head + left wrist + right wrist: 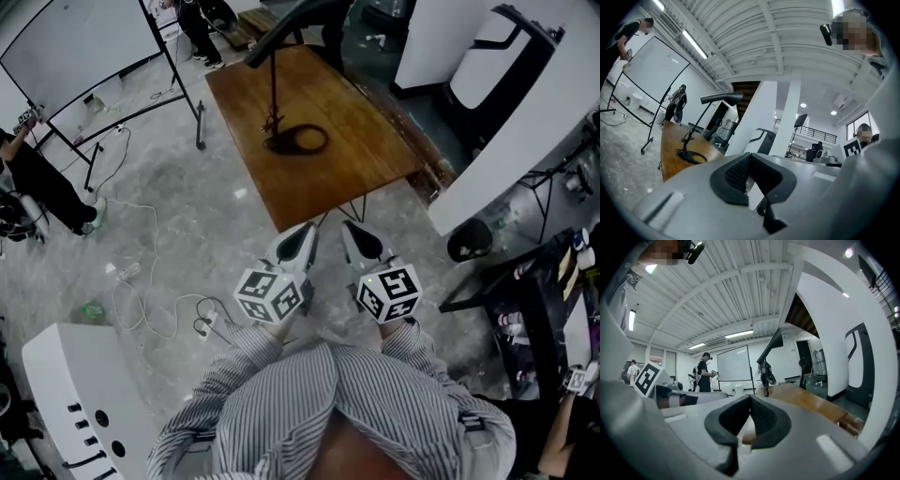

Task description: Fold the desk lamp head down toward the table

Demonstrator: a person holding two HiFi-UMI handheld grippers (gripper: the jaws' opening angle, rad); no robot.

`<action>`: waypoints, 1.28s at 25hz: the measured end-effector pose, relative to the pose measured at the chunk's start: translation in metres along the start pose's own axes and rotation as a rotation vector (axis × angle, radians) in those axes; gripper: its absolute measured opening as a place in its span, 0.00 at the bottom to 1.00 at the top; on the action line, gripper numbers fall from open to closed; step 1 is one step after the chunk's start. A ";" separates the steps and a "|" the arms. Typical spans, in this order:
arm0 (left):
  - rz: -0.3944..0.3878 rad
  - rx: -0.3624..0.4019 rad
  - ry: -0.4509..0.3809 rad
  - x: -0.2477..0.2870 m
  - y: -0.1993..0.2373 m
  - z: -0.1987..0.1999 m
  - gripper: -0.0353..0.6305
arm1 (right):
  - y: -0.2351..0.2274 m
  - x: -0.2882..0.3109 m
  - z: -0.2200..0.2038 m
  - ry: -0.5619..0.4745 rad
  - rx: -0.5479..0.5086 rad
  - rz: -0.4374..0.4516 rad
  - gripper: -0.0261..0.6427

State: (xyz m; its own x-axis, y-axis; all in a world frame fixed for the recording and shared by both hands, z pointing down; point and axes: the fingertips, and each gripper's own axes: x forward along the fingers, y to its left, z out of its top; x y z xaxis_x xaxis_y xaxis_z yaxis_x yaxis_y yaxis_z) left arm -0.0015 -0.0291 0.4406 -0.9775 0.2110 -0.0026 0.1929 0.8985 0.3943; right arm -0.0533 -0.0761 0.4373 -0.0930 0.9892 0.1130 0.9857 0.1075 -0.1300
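Note:
A black desk lamp stands on the brown wooden table, its ring base near the middle and its long head raised high. It also shows in the left gripper view, lamp head level above the base, and in the right gripper view as the lamp. Both grippers are held side by side in front of the table's near edge, well short of the lamp. My left gripper is shut and empty. My right gripper is shut and empty too.
A whiteboard on a wheeled stand is left of the table, with cables on the grey floor. People stand at the left and far back. White machine housings rise to the right, a black rack beside them.

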 end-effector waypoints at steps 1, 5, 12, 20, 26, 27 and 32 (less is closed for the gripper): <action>-0.001 0.005 0.000 0.009 0.009 0.002 0.06 | -0.008 0.011 0.002 -0.004 -0.005 -0.004 0.04; 0.012 0.025 -0.026 0.051 0.056 0.023 0.06 | -0.039 0.066 0.015 -0.015 -0.036 -0.020 0.04; -0.019 0.098 -0.024 0.134 0.135 0.084 0.08 | -0.092 0.168 0.058 -0.055 -0.046 -0.041 0.04; 0.004 0.162 0.006 0.196 0.211 0.115 0.08 | -0.114 0.253 0.083 -0.081 -0.074 -0.041 0.04; 0.078 0.239 0.064 0.234 0.258 0.125 0.18 | -0.136 0.279 0.104 -0.099 -0.137 -0.026 0.04; 0.093 0.250 0.069 0.240 0.265 0.127 0.20 | -0.139 0.283 0.109 -0.097 -0.148 -0.019 0.04; 0.154 0.288 0.120 0.263 0.295 0.126 0.32 | -0.155 0.294 0.137 -0.105 -0.194 0.003 0.09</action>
State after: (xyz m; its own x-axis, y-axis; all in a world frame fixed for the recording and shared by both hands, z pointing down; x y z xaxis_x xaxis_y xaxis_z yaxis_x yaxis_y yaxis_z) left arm -0.1910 0.3400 0.4403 -0.9348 0.3213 0.1513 0.3384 0.9351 0.1056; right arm -0.2529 0.2120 0.3561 -0.0945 0.9955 0.0081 0.9936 0.0938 0.0630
